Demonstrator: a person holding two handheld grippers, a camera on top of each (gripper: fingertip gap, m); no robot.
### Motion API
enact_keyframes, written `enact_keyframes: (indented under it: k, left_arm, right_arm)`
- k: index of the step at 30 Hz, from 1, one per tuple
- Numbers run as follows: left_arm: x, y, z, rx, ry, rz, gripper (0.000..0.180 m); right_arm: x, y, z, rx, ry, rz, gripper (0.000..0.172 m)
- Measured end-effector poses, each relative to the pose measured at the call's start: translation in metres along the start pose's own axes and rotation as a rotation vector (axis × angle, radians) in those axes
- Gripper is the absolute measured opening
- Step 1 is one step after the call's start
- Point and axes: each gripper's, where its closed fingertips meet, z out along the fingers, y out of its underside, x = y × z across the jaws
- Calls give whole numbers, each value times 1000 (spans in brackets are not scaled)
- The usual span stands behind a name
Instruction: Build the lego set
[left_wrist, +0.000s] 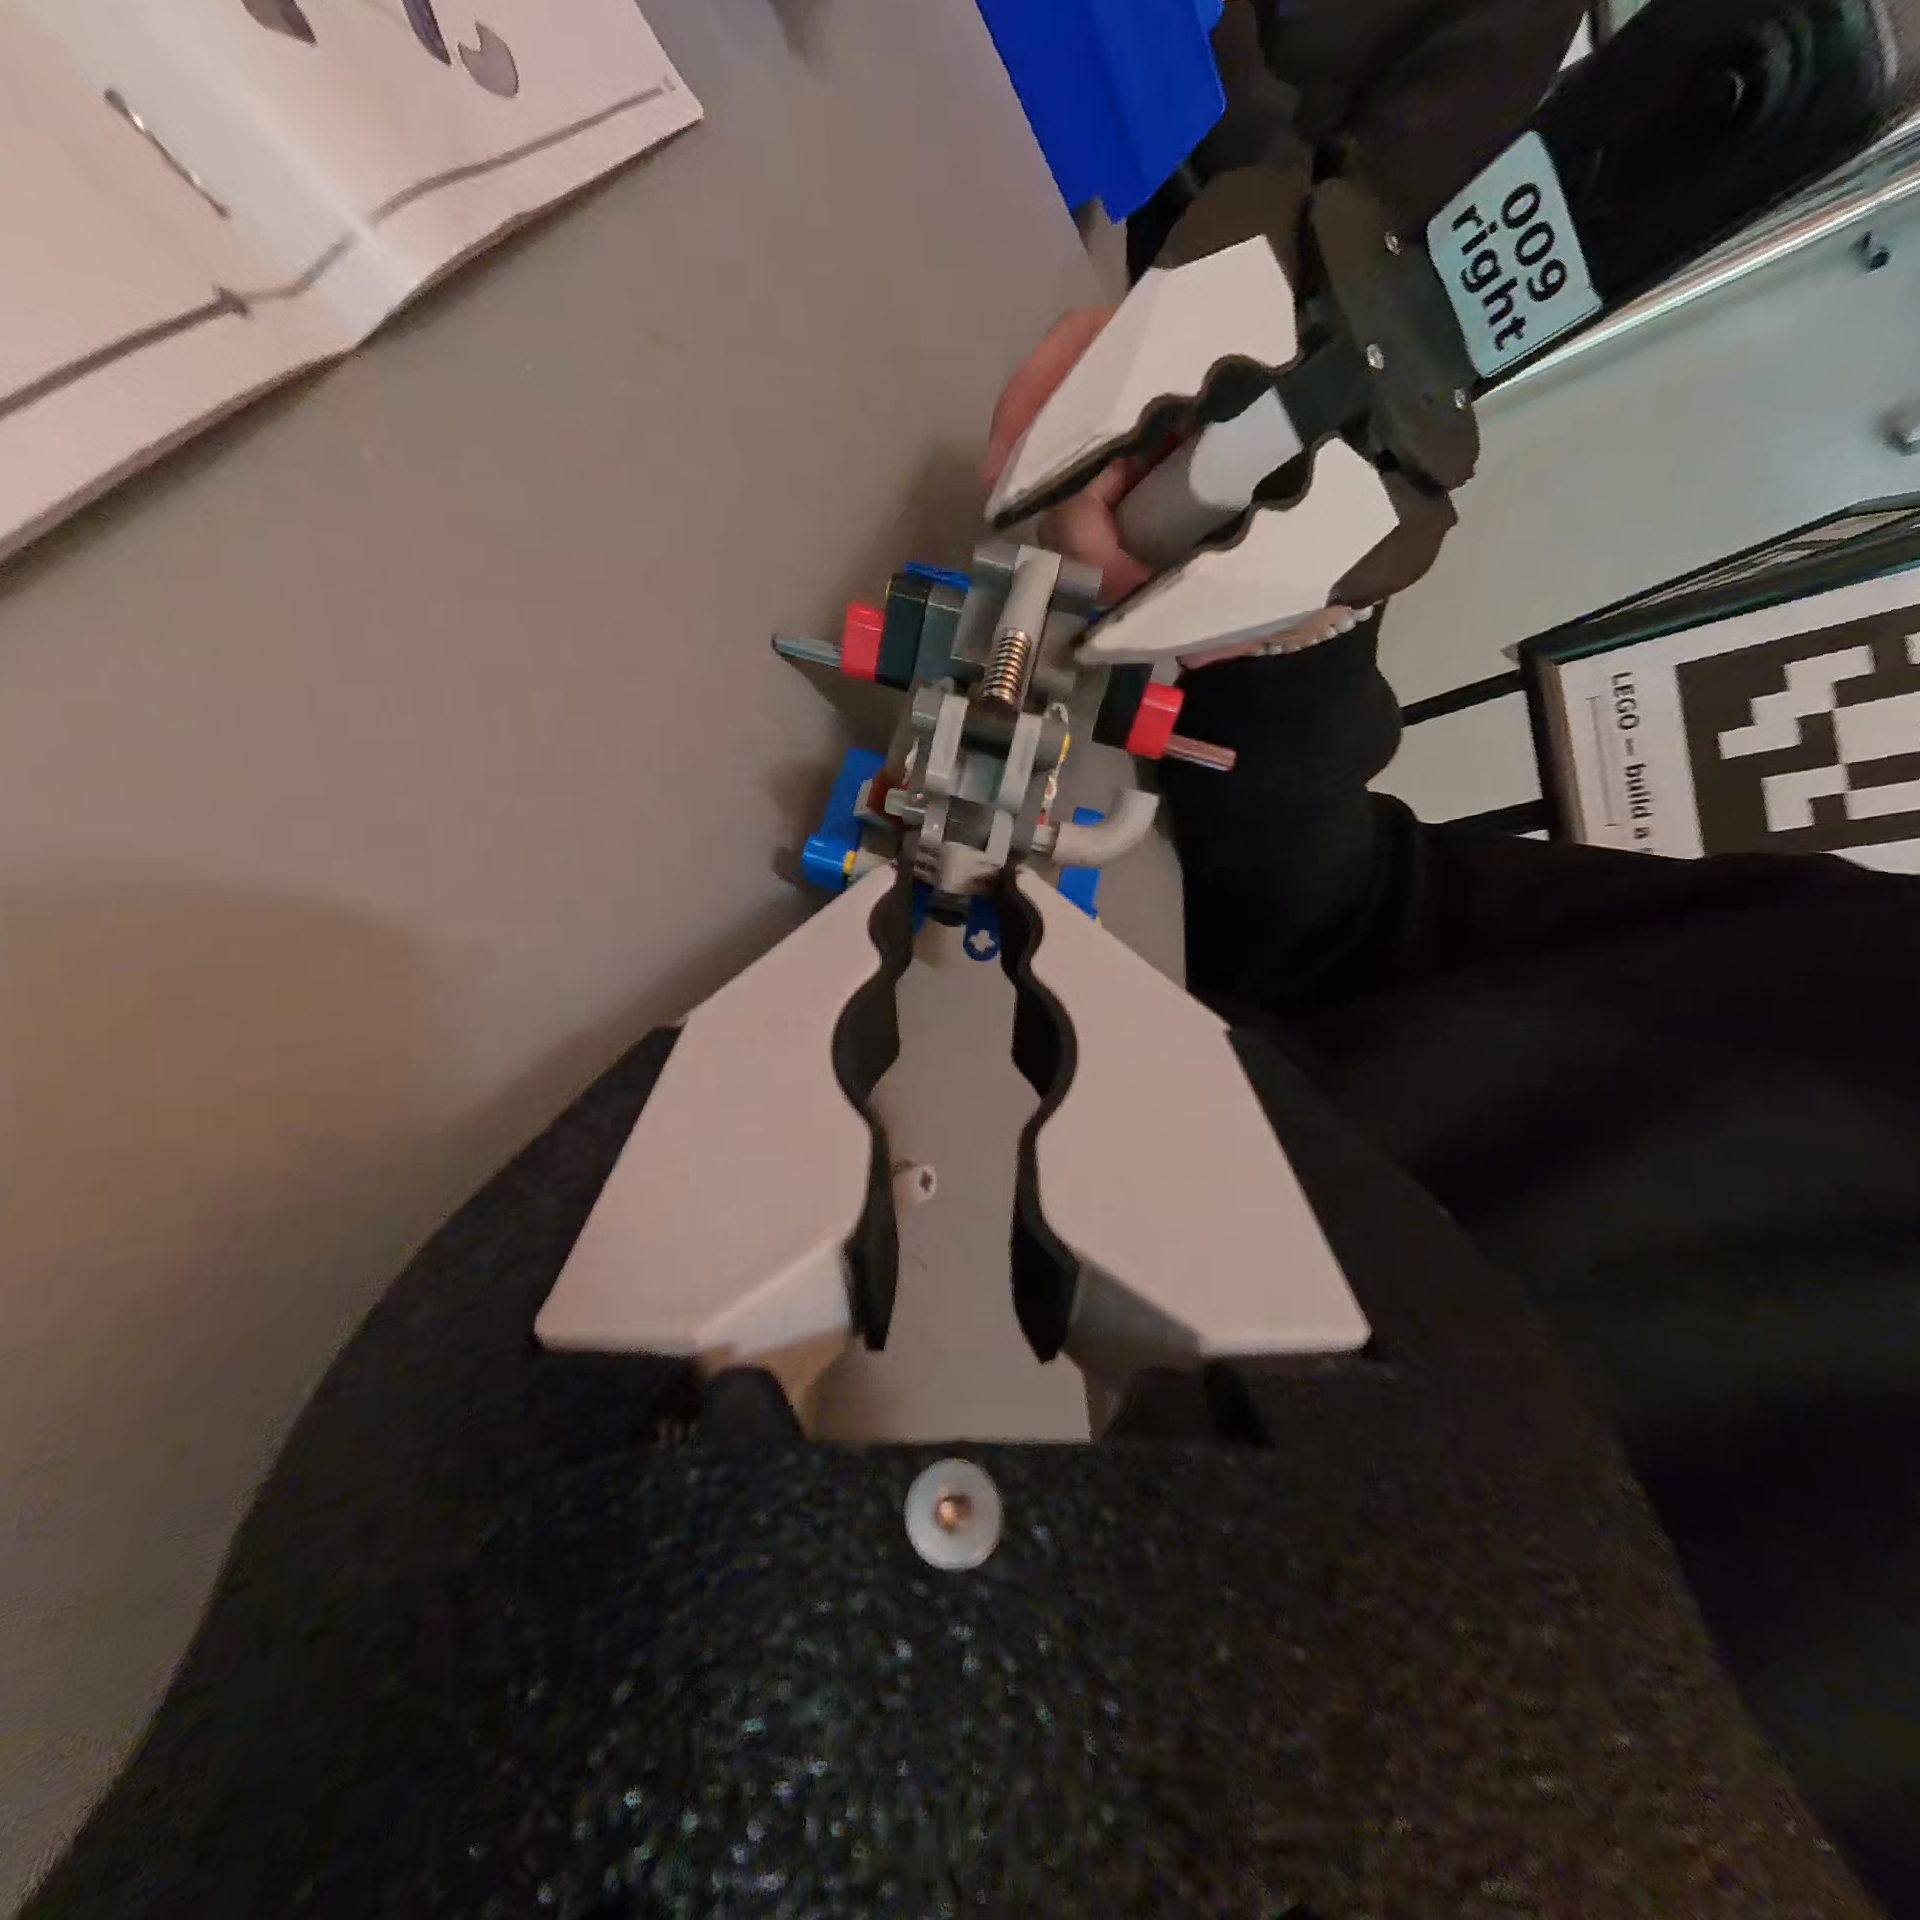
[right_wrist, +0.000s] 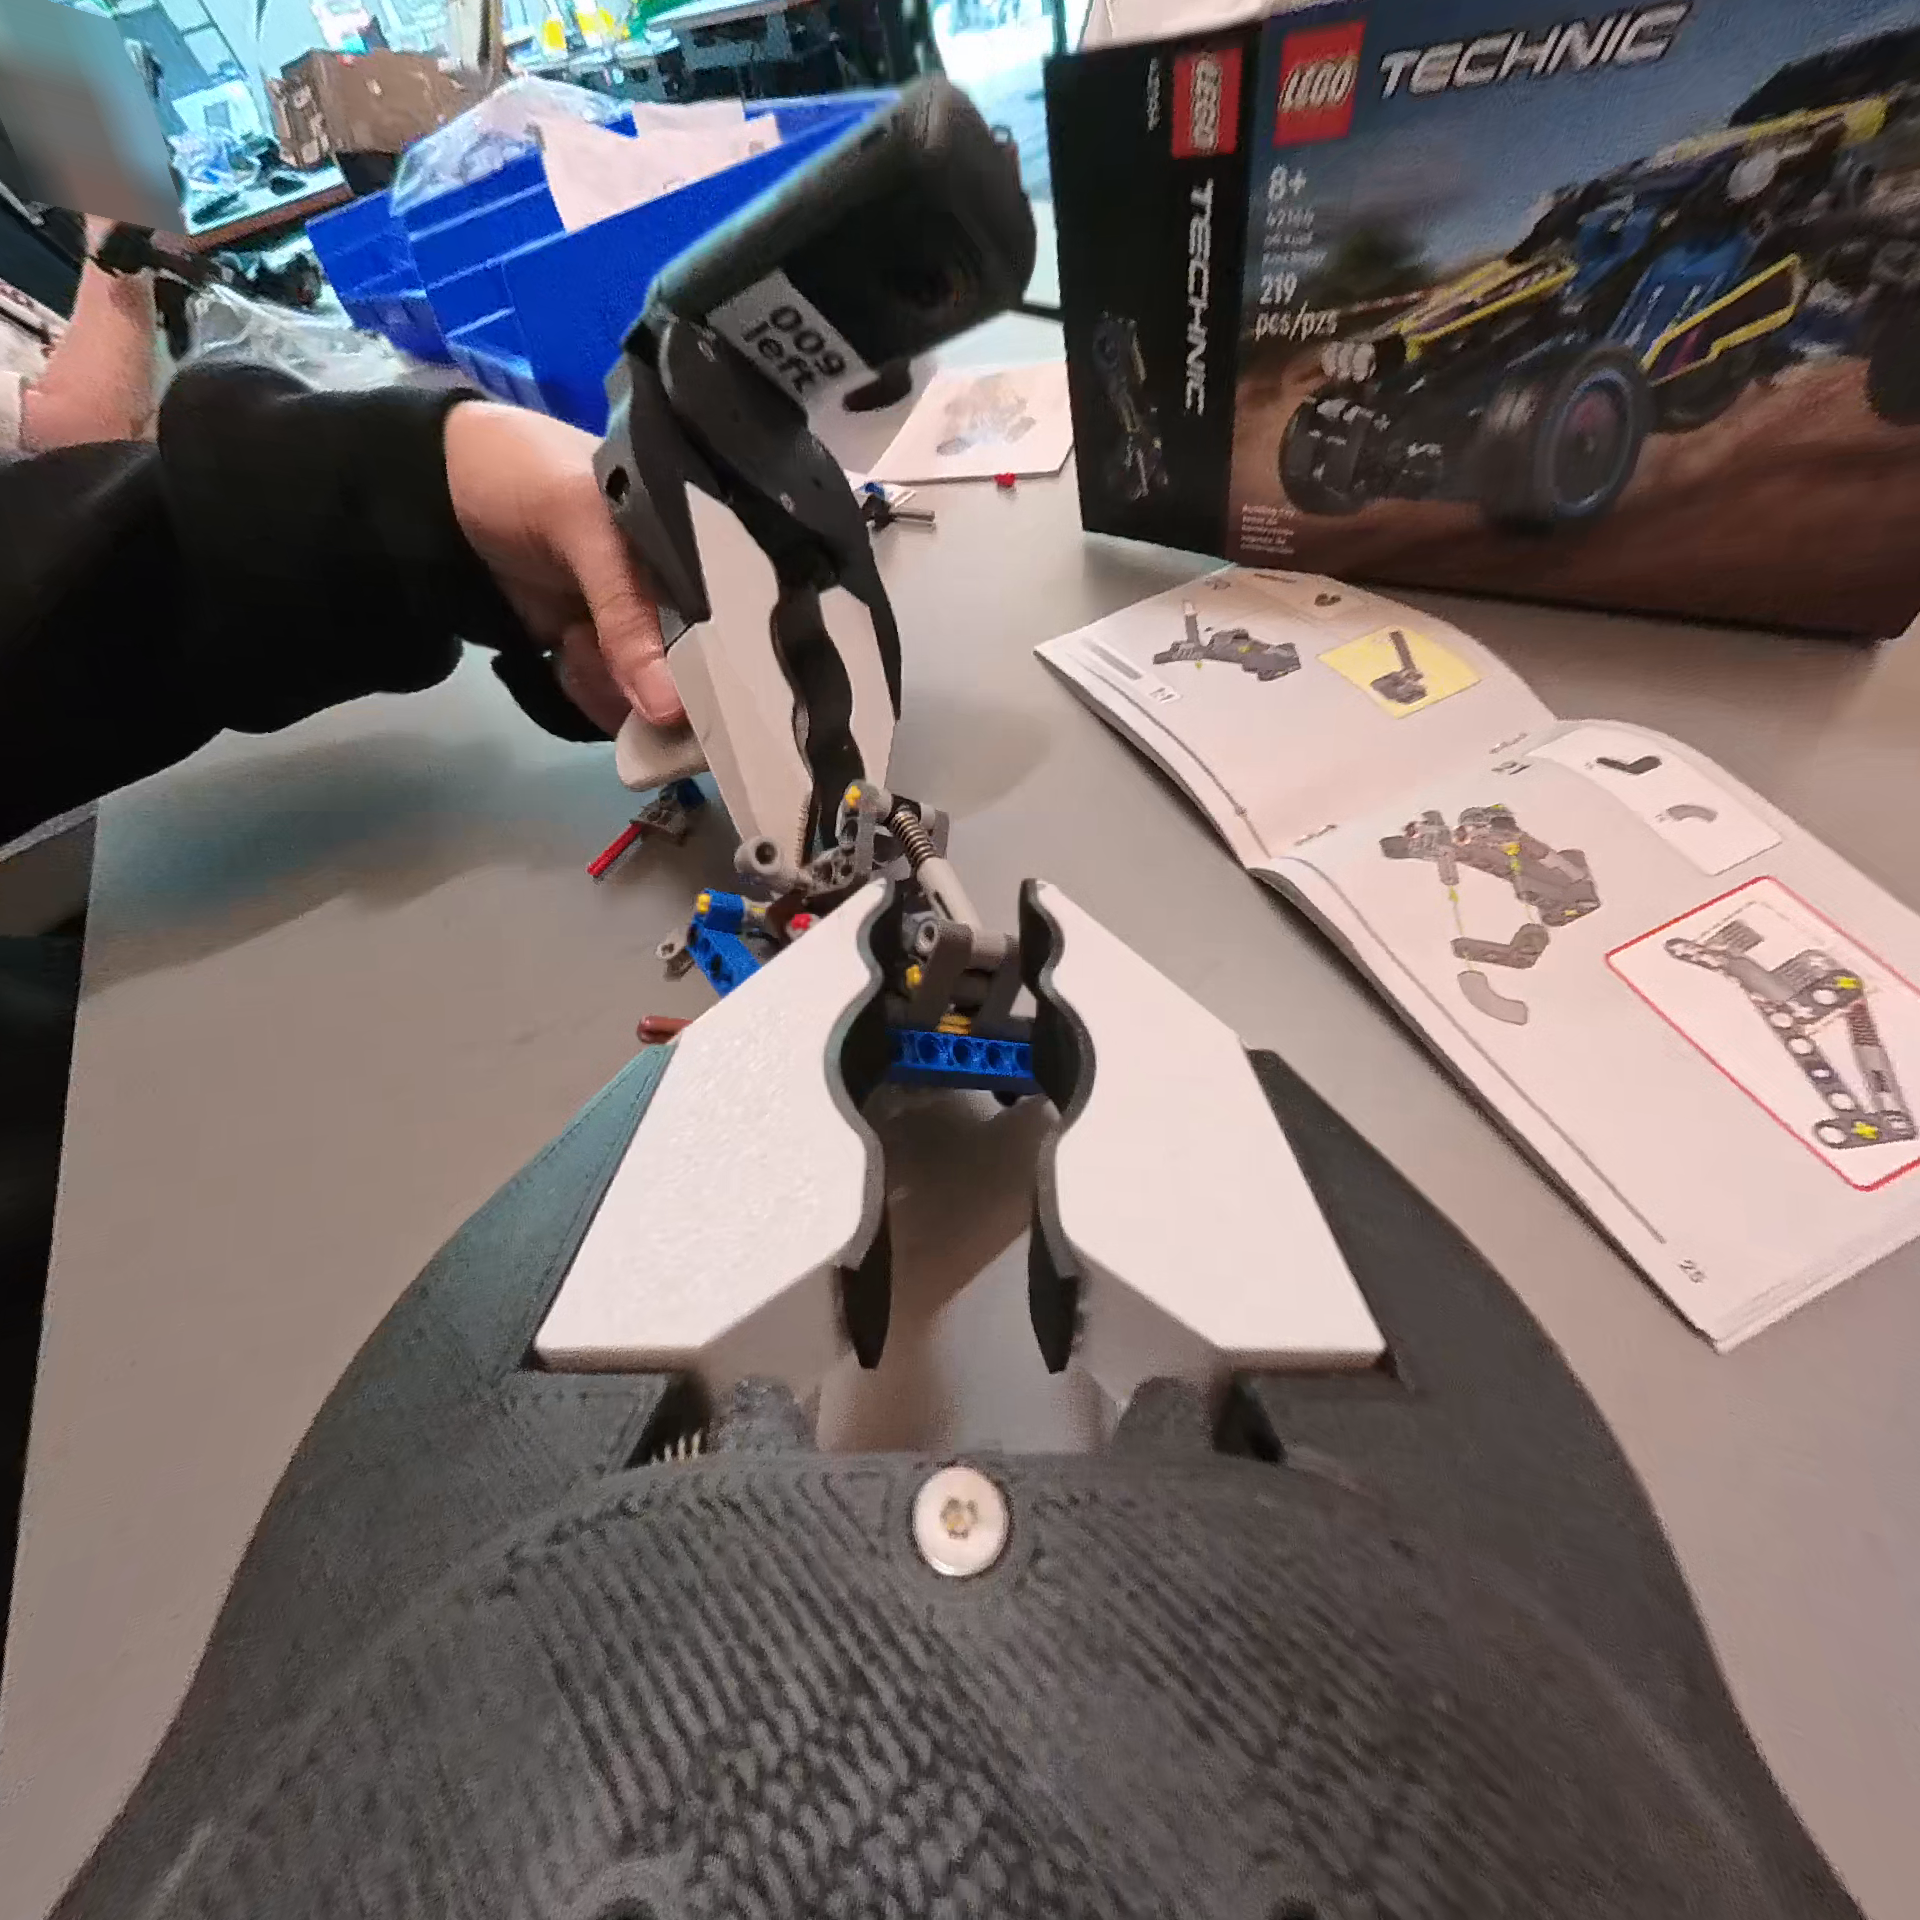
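Observation:
A small brick assembly of grey, blue and red parts with a metal spring sits at the tips of both grippers over the grey table. My left gripper is shut on a light grey part at the assembly's near end. In the right wrist view the left gripper comes down onto the top of the assembly. My right gripper grips the grey and blue parts below the spring rod, with a pad against each side. It also shows in the left wrist view, at the spring end.
An open instruction booklet lies to the right, and a toy box stands behind it. Blue bins stand at the back left. Loose small parts and a brown pin lie left of the assembly. A framed marker sign stands nearby. Spacing between my two grippers at the tips: around 6 cm.

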Motion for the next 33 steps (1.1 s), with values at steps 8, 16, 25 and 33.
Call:
enact_keyframes:
  k: [8, 16, 25, 33]
  left_arm:
    - [8, 5, -5, -52, 52, -34, 12]
    - [7, -3, -8, -47, -125, 125, 12]
    - [8, -39, -27, -196, -876, 799, 12]
    - [-6, -38, -22, -165, -998, 863, 12]
  right_arm:
    - [-4, -4, -7, -5, -36, 3, 28]
    - [-3, -7, -7, -66, 121, -205, 29]
    - [-13, -1, -14, 35, 261, 23, 36]
    - [-17, 15, 3, 31, 359, 84, 31]
